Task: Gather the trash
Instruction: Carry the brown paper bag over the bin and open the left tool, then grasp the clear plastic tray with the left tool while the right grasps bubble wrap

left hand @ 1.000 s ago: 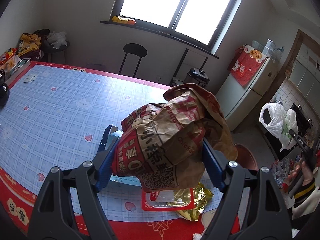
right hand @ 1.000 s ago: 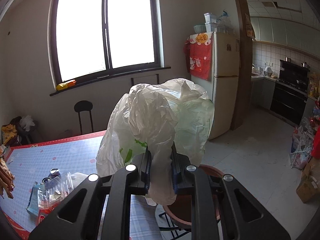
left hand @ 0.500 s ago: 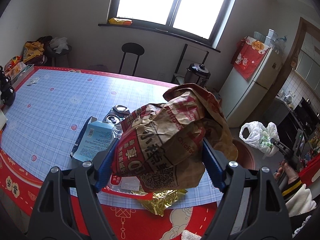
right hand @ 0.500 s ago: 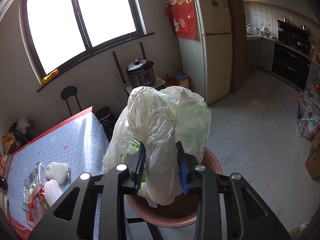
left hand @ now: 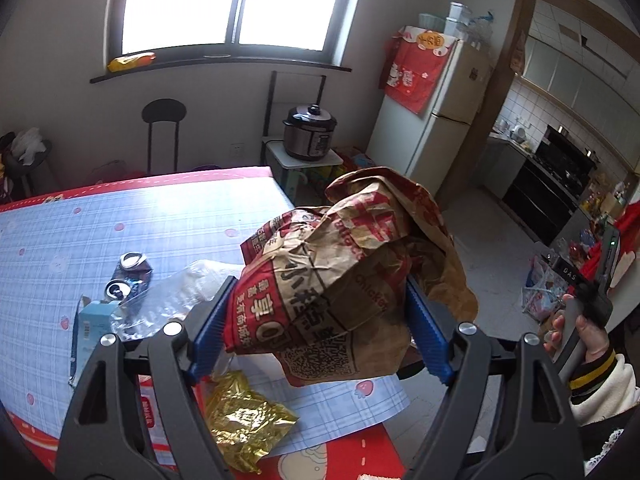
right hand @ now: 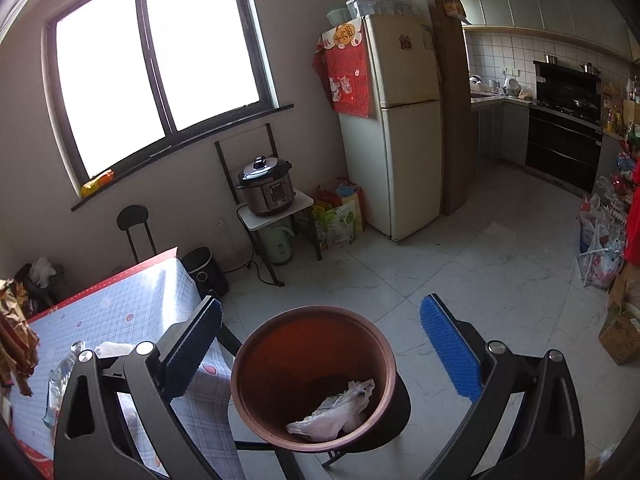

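My left gripper is shut on a crumpled brown and red paper bag, held above the table's right end. My right gripper is open and empty, right above a brown bin that stands on a black stool beside the table. A white plastic bag lies at the bottom of the bin. On the table lie a gold foil wrapper, crushed cans, a clear plastic bag and a light blue carton. The paper bag's edge shows at the left of the right wrist view.
The table has a blue checked cloth with a red border. Beyond it stand a black stool, a pressure cooker on a small stand, a fridge and a small black bin. Tiled floor lies to the right.
My right gripper has opened and the white plastic bag has dropped into the brown bin. My left gripper has swung to the right with the paper bag still in it.
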The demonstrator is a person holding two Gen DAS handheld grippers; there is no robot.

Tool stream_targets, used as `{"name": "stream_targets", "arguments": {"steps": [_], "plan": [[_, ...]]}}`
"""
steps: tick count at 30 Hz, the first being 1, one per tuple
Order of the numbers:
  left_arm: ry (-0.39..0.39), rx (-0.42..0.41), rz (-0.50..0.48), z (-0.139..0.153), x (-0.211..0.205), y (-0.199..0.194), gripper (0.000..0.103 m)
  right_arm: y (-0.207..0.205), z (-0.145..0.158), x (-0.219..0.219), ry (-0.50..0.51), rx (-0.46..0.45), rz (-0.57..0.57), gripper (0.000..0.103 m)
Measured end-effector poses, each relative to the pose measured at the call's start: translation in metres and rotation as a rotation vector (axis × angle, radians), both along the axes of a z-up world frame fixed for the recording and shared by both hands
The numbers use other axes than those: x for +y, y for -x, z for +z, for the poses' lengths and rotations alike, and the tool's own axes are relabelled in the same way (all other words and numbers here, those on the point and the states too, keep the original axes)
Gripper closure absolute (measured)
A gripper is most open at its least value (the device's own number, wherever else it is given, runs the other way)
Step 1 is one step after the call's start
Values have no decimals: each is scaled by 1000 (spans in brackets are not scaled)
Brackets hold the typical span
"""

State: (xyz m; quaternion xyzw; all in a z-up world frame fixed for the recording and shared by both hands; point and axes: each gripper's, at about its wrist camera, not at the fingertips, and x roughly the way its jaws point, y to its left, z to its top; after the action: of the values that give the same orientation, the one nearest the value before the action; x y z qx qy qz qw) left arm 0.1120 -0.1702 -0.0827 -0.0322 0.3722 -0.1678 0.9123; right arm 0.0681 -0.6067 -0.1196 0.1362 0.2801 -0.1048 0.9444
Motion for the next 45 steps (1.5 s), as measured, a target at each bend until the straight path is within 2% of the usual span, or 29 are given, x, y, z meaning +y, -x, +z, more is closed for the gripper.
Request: {"name": "stream_targets", "arguments": {"steps": [5, 9, 13, 16, 17, 22, 27, 33, 40, 45], "plan": [[-3, -19, -149, -6, -79, -38, 24, 37, 0, -24, 14, 24, -55, 5], [38, -69, -227, -2, -137, -63, 23, 61, -6, -46, 22, 73, -110, 5], [53, -62, -267, -13, -193, -84, 22, 82, -13, -70, 19, 93, -184, 5], [36, -71, -305, -21, -229, -95, 12, 94, -18, -85, 7, 103, -224, 5], [33, -76, -309, -22, -236, -97, 5, 95, -18, -88, 8, 108, -232, 5], [38, -104, -296, -13, -237, -93, 6, 101, -18, -96, 3, 97, -246, 5], [-1, -154, -213, 4, -186, -74, 6, 92, -17, -89, -20, 68, -214, 5], [-44, -137, 31, 7, -71, -53, 6, 55, -22, -53, -59, 59, -81, 5], [-62, -99, 378, 9, 97, 5, 6, 7, -16, 38, -59, 68, 146, 5], [-60, -49, 552, -2, 192, 50, 6, -18, -13, 121, -74, 101, 294, 5]]}}
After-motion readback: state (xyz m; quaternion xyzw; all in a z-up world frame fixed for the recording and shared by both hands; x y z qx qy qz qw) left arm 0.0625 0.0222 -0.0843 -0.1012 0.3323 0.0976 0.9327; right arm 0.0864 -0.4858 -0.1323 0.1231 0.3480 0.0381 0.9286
